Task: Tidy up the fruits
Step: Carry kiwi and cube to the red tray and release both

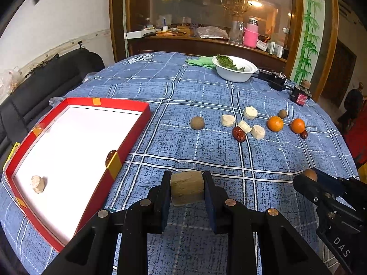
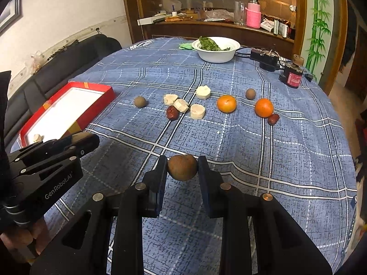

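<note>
A pale cut chunk of fruit [image 1: 187, 190] was held tight in the left tongs [image 1: 187, 189], a small round brown fruit [image 2: 182, 167] in the right tongs [image 2: 182, 168]. Two pieces were already laid in the red cardboard tray [image 1: 128, 146] by the desk's left edge. Many fruits were still left mid-desk.

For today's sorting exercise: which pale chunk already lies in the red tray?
The lone pale chunk in the red tray; four others lie on the cloth, one sits in the left claw.
</note>
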Tool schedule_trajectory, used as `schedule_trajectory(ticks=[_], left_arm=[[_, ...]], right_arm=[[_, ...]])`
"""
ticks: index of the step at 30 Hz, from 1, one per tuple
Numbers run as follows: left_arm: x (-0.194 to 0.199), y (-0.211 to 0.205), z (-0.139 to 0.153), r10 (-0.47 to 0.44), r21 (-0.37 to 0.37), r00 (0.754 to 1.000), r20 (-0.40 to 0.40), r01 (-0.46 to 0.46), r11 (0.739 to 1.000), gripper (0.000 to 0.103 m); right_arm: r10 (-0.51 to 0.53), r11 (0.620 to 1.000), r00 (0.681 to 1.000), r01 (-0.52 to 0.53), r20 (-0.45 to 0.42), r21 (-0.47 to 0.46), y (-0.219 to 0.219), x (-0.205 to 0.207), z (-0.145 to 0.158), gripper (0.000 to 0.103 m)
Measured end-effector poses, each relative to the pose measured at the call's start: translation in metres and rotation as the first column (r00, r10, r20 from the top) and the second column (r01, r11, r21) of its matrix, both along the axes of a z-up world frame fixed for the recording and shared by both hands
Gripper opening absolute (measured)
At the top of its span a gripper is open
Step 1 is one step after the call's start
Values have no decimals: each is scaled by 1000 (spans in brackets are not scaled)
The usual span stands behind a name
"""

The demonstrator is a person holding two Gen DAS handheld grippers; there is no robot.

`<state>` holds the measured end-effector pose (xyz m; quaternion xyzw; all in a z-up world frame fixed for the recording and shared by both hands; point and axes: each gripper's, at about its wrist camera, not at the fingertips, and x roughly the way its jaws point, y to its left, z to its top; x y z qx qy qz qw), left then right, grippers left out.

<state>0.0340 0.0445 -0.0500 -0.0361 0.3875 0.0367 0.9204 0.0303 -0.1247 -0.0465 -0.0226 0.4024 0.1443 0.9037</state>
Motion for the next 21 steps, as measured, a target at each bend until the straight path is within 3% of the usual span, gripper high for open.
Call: schedule_trajectory(ticks=[21], left_arm=[[-19,30,16,70,-5,997,34,-70,998,26]], right_arm=[[63,998,998,-63,19,-6,23,-7,9,26]])
